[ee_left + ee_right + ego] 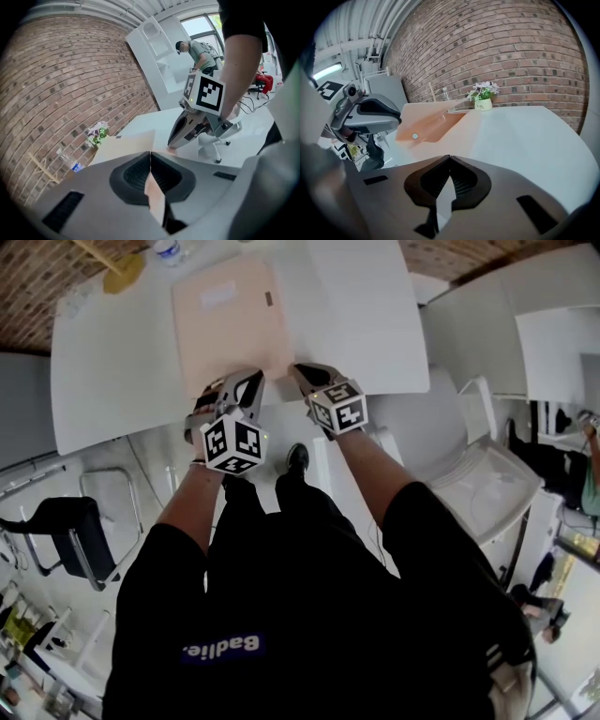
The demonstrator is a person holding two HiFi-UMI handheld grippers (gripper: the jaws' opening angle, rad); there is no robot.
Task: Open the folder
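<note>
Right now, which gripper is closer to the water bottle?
Left. The water bottle is at the table's far left; the left gripper grips the peach folder's near edge, while the right gripper sits farther right, at that folder's near right corner.

An office-like workroom; a bare brick wall (pixel 497 47) runs behind a long white table (pixel 534 136) with a small pot of flowers (pixel 483 99); 1 white swivel chair (pixel 213 144) on castors and 1 black chair (pixel 66 521) stand by; further white desks (pixel 487 320) and another person (pixel 199 49) show beyond.
</note>
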